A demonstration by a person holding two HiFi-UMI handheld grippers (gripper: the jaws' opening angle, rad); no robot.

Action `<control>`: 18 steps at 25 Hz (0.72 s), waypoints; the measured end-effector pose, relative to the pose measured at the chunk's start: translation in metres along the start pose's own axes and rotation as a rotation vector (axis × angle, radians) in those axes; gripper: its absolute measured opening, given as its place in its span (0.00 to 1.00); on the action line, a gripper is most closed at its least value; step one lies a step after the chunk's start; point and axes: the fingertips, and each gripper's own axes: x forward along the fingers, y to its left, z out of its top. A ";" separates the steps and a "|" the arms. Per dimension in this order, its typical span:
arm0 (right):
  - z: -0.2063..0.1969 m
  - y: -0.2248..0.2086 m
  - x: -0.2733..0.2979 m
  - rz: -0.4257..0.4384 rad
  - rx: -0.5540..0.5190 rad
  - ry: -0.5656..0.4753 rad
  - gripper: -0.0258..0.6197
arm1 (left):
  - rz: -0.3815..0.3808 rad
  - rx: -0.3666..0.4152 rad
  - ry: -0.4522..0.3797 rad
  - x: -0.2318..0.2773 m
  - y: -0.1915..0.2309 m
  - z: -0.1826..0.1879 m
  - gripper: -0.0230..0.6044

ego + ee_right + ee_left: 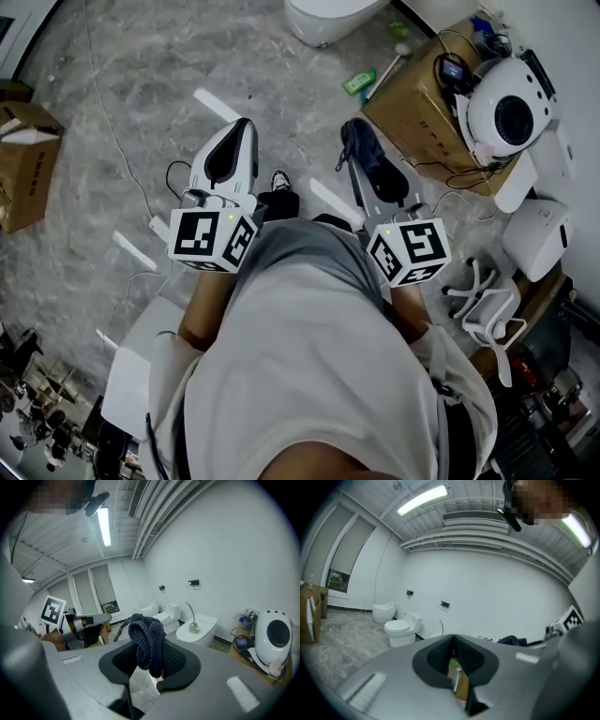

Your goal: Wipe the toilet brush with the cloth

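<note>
Above floor, near person's legs: right gripper (150, 660) fingers (179, 660) clamp dark cloth (146, 639), likely ready for wiping; left gripper (453, 641) fingers (471, 656) closed, empty, idle.

Coarse knitted cloth (146, 639), perhaps woollen

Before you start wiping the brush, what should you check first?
1. Is the cloth held? Ok: the right gripper is shut on it.
2. Is the brush found? Ok: it lies on the floor beside the box.
3. Is the brush held? Not ok: the left gripper holds nothing.
4. Is the left gripper open to grab? Not ok: it is shut.
5. Where is the brush dirty? Cannot tell: it looks too small from here.
</note>
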 end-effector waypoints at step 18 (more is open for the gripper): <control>0.048 -0.042 0.119 0.027 -0.014 0.011 0.20 | -0.012 -0.020 -0.026 0.120 0.055 0.031 0.04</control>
